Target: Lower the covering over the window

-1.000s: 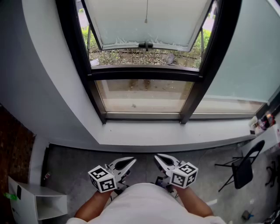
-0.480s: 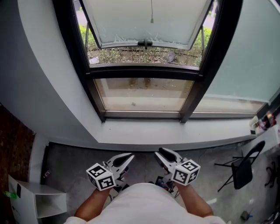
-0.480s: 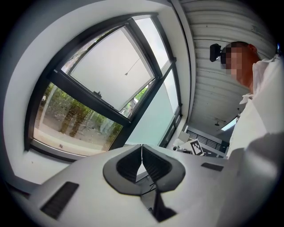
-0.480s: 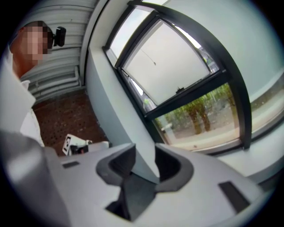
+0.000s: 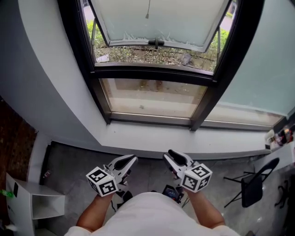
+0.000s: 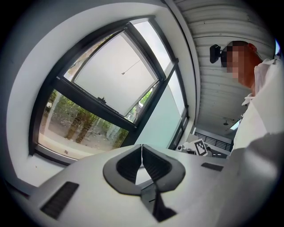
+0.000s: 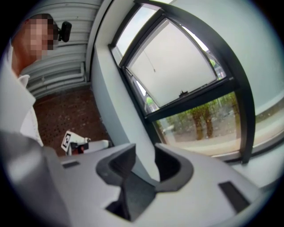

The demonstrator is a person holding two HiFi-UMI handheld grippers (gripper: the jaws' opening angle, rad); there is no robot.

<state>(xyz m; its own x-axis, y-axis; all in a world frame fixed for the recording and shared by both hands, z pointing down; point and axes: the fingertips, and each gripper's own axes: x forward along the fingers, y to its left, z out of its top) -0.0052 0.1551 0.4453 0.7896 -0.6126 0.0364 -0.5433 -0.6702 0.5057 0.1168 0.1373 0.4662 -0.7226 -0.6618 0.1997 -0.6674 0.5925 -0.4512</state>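
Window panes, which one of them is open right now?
The upper pane, with the black handle at its lower edge: it tilts outward, showing plants through the gap. The lower pane and the frosted right pane sit shut.

no readable text, only square markers on cubes.

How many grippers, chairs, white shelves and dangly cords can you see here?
Grippers: 2 (left gripper, right gripper)
Black folding chair: 1
White shelf: 1
Hanging cord: 1
Total: 5
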